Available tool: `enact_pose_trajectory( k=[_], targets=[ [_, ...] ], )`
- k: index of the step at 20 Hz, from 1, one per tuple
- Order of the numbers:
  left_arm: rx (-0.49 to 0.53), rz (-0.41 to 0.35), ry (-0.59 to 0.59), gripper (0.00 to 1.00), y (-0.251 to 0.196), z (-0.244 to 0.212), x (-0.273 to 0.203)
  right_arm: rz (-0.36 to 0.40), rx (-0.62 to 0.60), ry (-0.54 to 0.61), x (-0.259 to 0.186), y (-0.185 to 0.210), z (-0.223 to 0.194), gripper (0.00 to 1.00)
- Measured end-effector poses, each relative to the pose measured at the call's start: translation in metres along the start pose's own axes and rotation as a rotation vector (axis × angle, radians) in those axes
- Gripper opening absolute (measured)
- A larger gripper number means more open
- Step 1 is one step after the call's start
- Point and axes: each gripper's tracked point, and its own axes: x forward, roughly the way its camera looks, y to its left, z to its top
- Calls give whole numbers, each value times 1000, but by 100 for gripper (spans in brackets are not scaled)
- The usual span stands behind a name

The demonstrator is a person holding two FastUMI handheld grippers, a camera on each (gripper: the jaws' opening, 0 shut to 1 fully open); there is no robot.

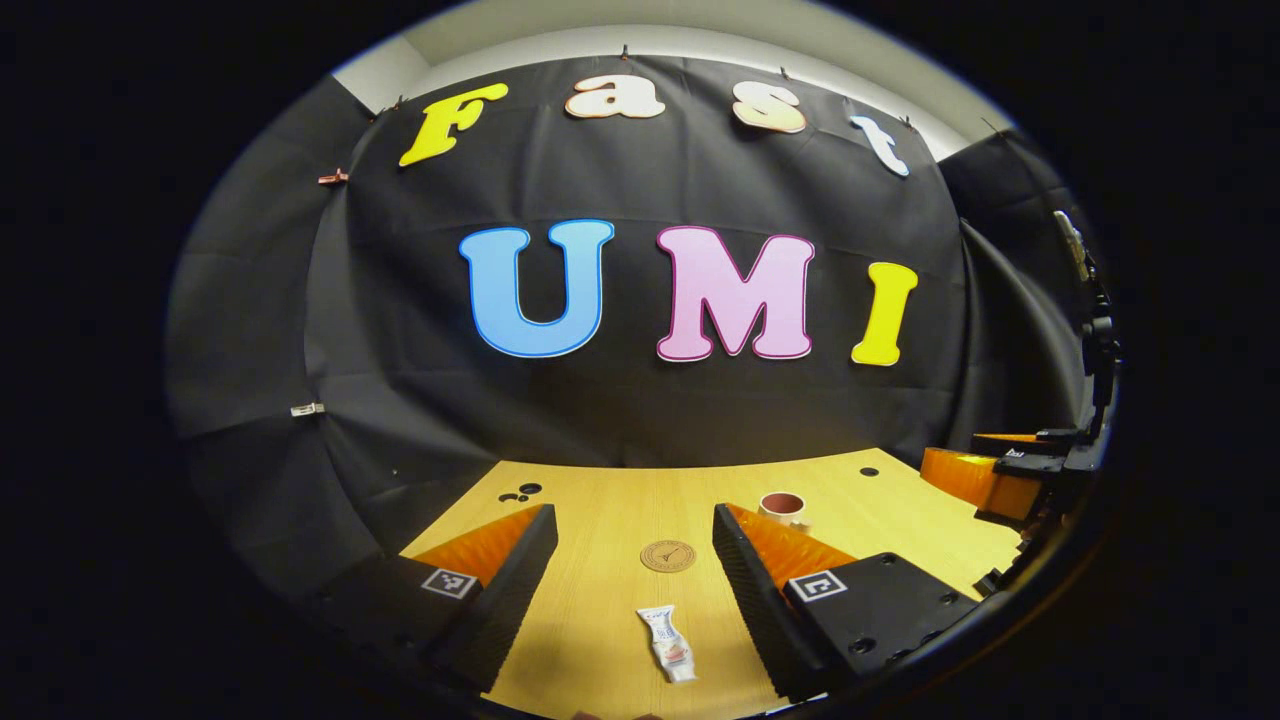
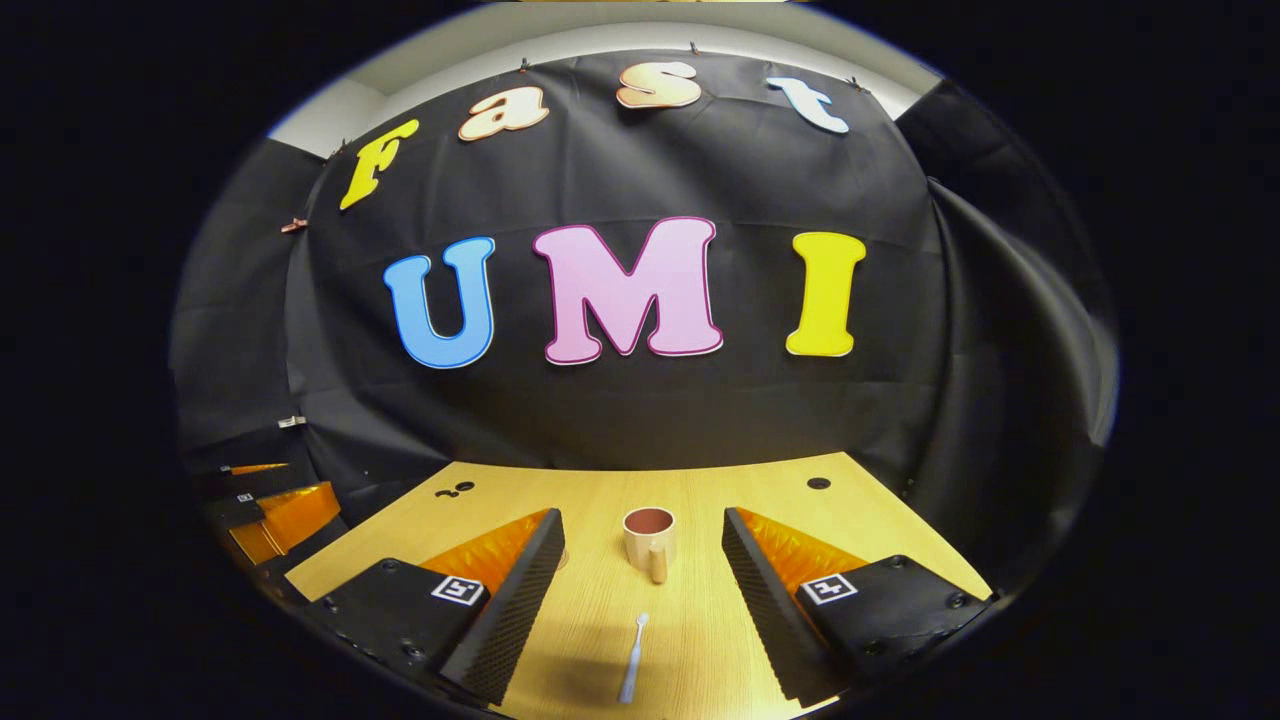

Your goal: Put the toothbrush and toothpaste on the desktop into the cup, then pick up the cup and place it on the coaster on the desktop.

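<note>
A small white toothpaste tube (image 1: 668,644) lies flat on the wooden desktop between the fingers of my left gripper (image 1: 634,530), which stands open above it. Beyond it rests a round brown coaster (image 1: 668,555). A cream cup (image 1: 783,507) with a dark red inside stands upright farther right. In the right gripper view the same cup (image 2: 649,538) stands straight ahead, its handle toward me. A pale toothbrush (image 2: 633,659) lies lengthwise in front of it, between the fingers of my open right gripper (image 2: 640,530). Nothing is held.
The other gripper (image 1: 1010,470) hovers at the desktop's right edge in the left gripper view. Its counterpart (image 2: 270,505) shows at the left edge in the right gripper view. Small dark holes (image 1: 520,492) (image 2: 818,483) dot the desktop's far side. Black cloth closes the back.
</note>
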Motion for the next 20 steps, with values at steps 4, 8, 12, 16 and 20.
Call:
enact_pose_trajectory(
  k=[4,8,12,16,20],
  targets=[
    [-6,5,35,97,2,-9,7,6,6,20,9,-2,-5,98],
    [-39,-18,96,97,-1,-25,16,15,8,41,20,-4,-11,97],
    [-61,-33,195,98,-3,-52,30,31,8,79,32,-5,-22,98],
    [-80,-29,307,98,-7,-89,50,68,0,123,45,-4,-34,98],
    [-95,-21,432,98,-13,-134,68,111,-23,167,61,-4,-49,97]
  ],
)
